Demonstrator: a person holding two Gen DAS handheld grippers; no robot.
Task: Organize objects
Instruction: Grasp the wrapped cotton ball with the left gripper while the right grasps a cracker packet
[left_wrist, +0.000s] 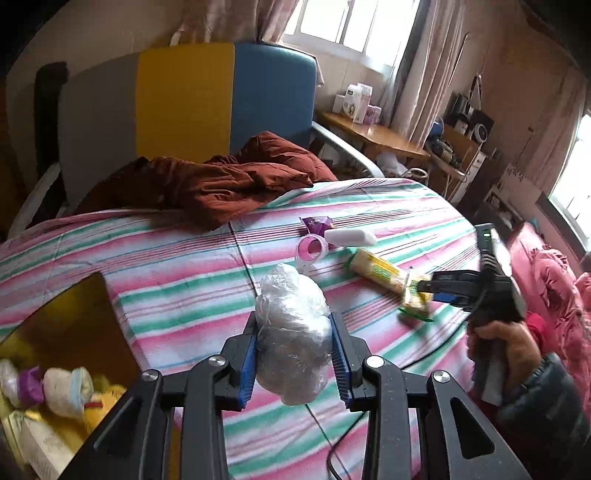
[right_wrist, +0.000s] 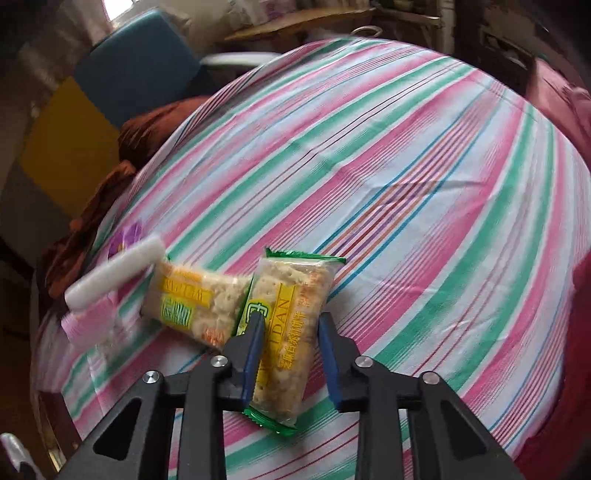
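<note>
A striped bedsheet (left_wrist: 177, 258) in pink, green and white covers the bed, with a rust-red quilt (left_wrist: 207, 181) bunched at its head end. At the sheet's near left edge sits a cardboard box (left_wrist: 70, 332) with items inside. The left gripper (left_wrist: 295, 354) clamps a clear plastic bag bundle (left_wrist: 295, 332) above the sheet. The right gripper (right_wrist: 290, 332) straddles a cracker packet (right_wrist: 288, 321); its left finger touches the wrapper, the right stands apart. A second cracker packet (right_wrist: 192, 306), white block (right_wrist: 114, 273) and pink tape roll (left_wrist: 312, 249) lie mid-sheet.
</note>
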